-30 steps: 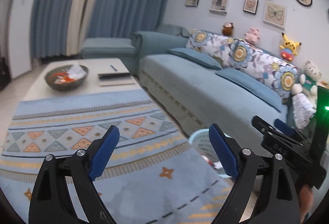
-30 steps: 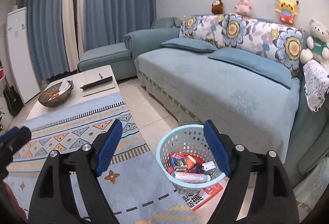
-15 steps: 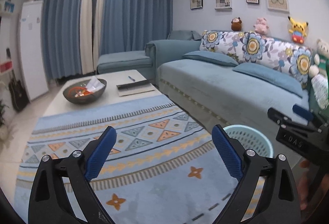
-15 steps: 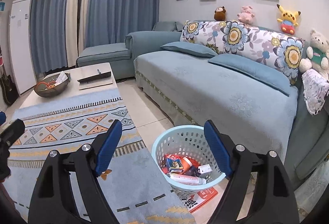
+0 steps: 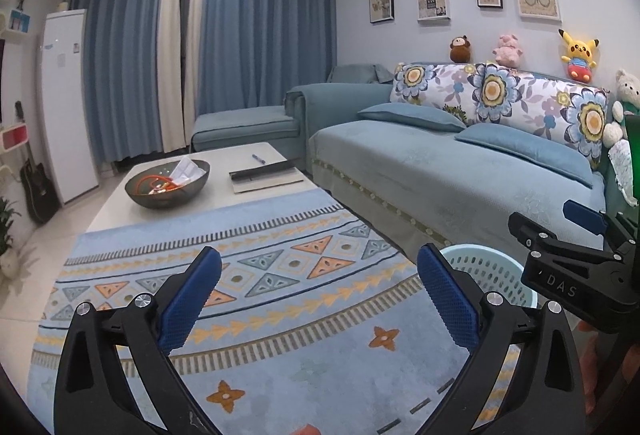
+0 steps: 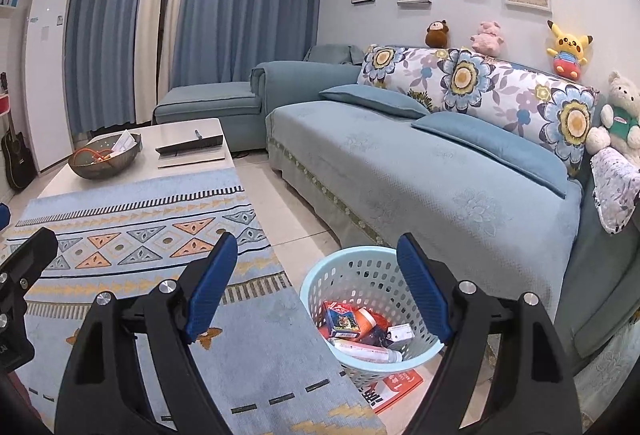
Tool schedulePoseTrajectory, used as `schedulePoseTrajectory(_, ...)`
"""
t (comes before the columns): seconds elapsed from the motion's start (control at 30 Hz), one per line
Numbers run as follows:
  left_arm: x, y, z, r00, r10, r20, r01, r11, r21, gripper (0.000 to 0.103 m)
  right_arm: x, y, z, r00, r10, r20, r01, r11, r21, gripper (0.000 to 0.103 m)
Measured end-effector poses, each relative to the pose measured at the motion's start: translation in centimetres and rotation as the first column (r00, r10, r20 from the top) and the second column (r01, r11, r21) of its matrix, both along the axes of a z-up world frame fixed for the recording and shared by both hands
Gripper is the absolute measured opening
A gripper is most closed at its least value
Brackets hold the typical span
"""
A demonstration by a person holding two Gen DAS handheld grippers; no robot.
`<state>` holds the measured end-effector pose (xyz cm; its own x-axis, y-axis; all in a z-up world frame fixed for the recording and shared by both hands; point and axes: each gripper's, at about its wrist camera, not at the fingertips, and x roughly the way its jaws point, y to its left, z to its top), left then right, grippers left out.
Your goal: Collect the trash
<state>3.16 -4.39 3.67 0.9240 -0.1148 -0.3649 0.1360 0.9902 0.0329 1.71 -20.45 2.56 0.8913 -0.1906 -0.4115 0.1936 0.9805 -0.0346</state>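
Holding both claws over the patterned rug (image 5: 280, 315), nothing between the jaws of either. My left gripper (image 5: 318, 299) is opening, pads wide apart and empty. My right gripper (image 6: 316, 287) stands spread too, empty, its right pad over the rim of the light blue laundry-style basket (image 6: 360, 267) on the floor beside the sofa (image 6: 420, 171). The trash (image 6: 360, 327) lies inside the basket: a small carton, an orange packet, a white tube. A red-printed paper (image 6: 396, 383) is pinned under the basket.
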Motion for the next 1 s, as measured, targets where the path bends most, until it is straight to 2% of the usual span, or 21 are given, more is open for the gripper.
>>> schedulePoseTrajectory(1.0, 0.15, -0.42, -0.24, 1.000, 0.009, -0.005, -0.009, 1.000, 0.010, 0.095, 0.16, -0.08, -0.08, 1.000, -0.016, -0.005, 0.016, 1.000, 0.006, 0.078)
